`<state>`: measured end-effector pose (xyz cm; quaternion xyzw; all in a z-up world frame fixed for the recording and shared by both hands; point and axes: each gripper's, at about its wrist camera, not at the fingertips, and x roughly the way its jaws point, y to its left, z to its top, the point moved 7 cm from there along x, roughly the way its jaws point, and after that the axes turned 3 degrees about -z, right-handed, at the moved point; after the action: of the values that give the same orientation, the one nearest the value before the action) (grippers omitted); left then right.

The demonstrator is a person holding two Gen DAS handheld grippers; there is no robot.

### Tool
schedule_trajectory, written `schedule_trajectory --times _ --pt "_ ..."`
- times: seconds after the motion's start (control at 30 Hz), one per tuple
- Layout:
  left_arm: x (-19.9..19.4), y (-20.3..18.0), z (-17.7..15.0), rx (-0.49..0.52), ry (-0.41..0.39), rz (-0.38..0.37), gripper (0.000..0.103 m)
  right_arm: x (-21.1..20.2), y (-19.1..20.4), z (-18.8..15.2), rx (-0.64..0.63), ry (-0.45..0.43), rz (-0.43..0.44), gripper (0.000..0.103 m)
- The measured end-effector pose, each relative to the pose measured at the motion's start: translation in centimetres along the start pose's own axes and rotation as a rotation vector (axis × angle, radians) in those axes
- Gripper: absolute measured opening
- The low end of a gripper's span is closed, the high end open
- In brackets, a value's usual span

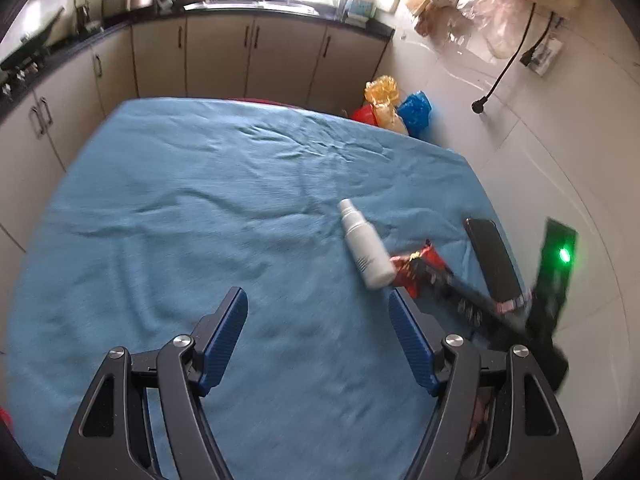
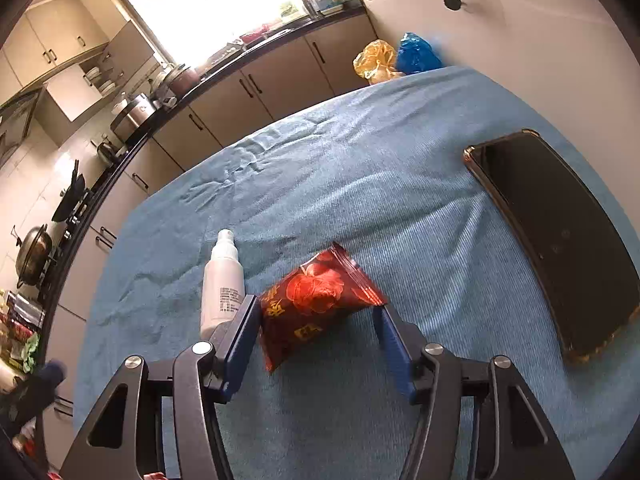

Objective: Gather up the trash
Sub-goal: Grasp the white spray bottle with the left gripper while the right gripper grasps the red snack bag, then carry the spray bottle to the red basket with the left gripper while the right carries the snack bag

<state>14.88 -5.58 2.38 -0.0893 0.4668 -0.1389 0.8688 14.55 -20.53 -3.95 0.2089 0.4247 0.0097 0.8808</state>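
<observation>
a red snack wrapper (image 2: 316,304) with a rose print and gold lettering lies crumpled and puffed on the blue-clothed tabletop (image 2: 360,184); its crimped end points away, tilted up; it sits just beside a white spray bottle (image 2: 222,280), well apart from the black phone (image 2: 560,236)

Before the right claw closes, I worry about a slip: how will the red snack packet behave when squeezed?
The red snack packet looks puffed and creased, so it will likely crumple rather than resist. Its glossy film may slide on the right claw pads. It seems light, and could nudge the white spray bottle lying beside it on the blue cloth.
</observation>
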Motion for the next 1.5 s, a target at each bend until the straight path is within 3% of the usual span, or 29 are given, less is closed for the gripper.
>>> schedule_trajectory --times 0.1,0.37,0.47,0.5,0.53,0.63,0.87,1.17,1.5 --pt "3.3 -1.2 1.3 -0.007 0.028 -0.007 0.072 0.3 0.1 0.1 -0.02 0.009 0.011 0.045" --pt "10.0 -4.0 2.4 0.028 0.129 0.003 0.068 -0.3 -2.5 0.7 0.035 0.017 0.007 0.045" --pt "11.7 -4.2 1.9 0.059 0.169 0.028 0.051 -0.4 -2.7 0.6 0.045 0.017 0.022 0.045" --pt "12.1 -4.1 1.7 0.058 0.184 0.032 0.038 -0.3 -2.6 0.6 0.044 0.015 0.022 0.045" --pt "12.0 -4.0 1.7 0.058 0.168 0.047 0.033 -0.3 -2.6 0.7 0.041 0.011 0.022 0.045" --pt "11.4 -3.1 1.6 0.015 0.16 0.033 0.029 -0.3 -2.7 0.6 0.034 0.001 0.018 0.045" --pt "5.0 1.4 -0.9 -0.032 0.107 0.064 0.029 -0.7 -1.6 0.0 0.012 0.003 0.056 0.044" --pt "-7.8 9.3 -10.1 -0.129 0.064 0.114 0.029 -1.2 5.7 -4.2 -0.181 0.103 0.217 0.044" --pt "-18.5 14.8 -16.7 -0.214 -0.126 0.206 0.029 -2.7 11.9 -9.4 -0.346 0.12 0.205 0.044"
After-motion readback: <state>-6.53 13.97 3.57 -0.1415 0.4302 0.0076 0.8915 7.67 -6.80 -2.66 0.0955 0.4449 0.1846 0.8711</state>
